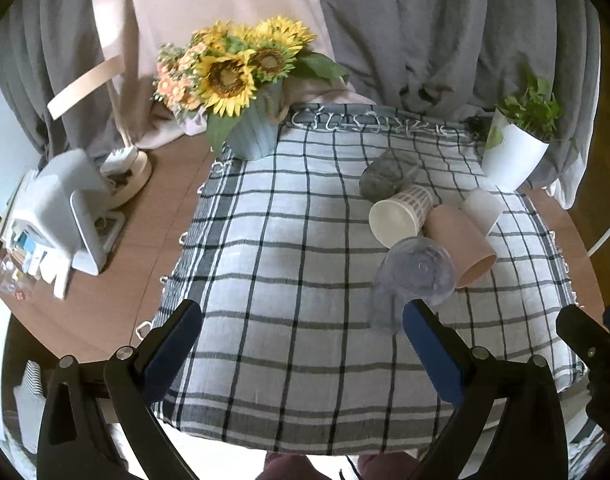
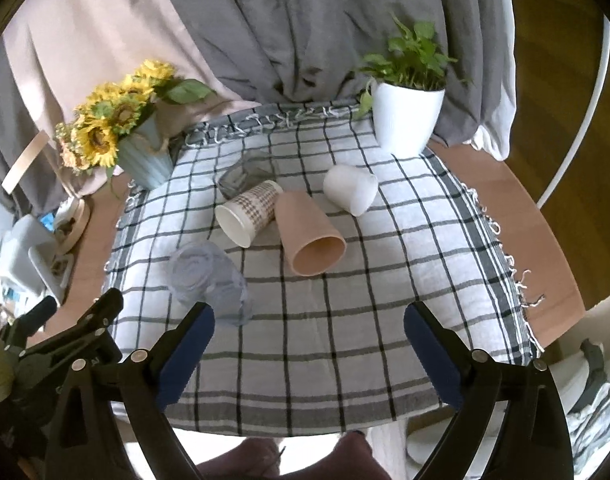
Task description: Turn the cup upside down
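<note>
We hold both hand-held grippers, left (image 1: pixel 301 340) and right (image 2: pixel 309 344), wide open and empty above the checked cloth (image 2: pixel 345 320), judging ourselves still approaching the clear plastic cup (image 2: pixel 207 280) at centre-left, which next needs grasping and turning over.

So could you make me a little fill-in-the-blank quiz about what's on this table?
1. The pink cup lies on its ____.
2. The sunflowers stand in a pale ____ pot.
3. The green plant grows in a ____ pot.
4. Both the left tool and the right tool have their fingers spread ____ and hold nothing.

Missing words: side; blue; white; open
</note>
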### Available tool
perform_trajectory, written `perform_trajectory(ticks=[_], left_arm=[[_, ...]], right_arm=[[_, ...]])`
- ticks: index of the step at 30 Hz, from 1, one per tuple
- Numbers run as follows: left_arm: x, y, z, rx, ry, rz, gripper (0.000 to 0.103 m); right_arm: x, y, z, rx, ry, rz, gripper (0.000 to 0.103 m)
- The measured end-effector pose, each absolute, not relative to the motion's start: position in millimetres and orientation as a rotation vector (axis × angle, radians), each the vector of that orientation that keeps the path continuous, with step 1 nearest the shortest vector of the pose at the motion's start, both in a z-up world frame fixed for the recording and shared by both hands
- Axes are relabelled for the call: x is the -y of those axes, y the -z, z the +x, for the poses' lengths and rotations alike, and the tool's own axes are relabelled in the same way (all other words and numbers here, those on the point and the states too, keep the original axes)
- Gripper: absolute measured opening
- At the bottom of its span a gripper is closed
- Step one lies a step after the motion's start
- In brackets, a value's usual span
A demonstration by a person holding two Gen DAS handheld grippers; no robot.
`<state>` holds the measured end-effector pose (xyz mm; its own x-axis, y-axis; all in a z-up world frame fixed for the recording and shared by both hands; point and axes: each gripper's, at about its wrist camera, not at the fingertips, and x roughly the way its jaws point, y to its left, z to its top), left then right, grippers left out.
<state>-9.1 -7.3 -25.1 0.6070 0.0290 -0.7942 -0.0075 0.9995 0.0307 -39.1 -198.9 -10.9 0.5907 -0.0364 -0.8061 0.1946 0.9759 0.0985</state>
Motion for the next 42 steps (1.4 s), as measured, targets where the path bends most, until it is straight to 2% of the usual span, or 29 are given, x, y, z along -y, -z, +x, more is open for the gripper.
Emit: perform_trajectory(ticks=[10,42], left_arm=[[-8.2,6.8,-20.4,-0.851,-0.014,0.046,0.103],[-6.4,9.0,-17.4,-0.871,-0.005,0.054,0.103]], right_arm=[[185.6,1.2,-51.7,-0.879,0.157,0.230,0.096],[182.0,4.2,-48.5,-0.882,0.164,0.213,0.096]])
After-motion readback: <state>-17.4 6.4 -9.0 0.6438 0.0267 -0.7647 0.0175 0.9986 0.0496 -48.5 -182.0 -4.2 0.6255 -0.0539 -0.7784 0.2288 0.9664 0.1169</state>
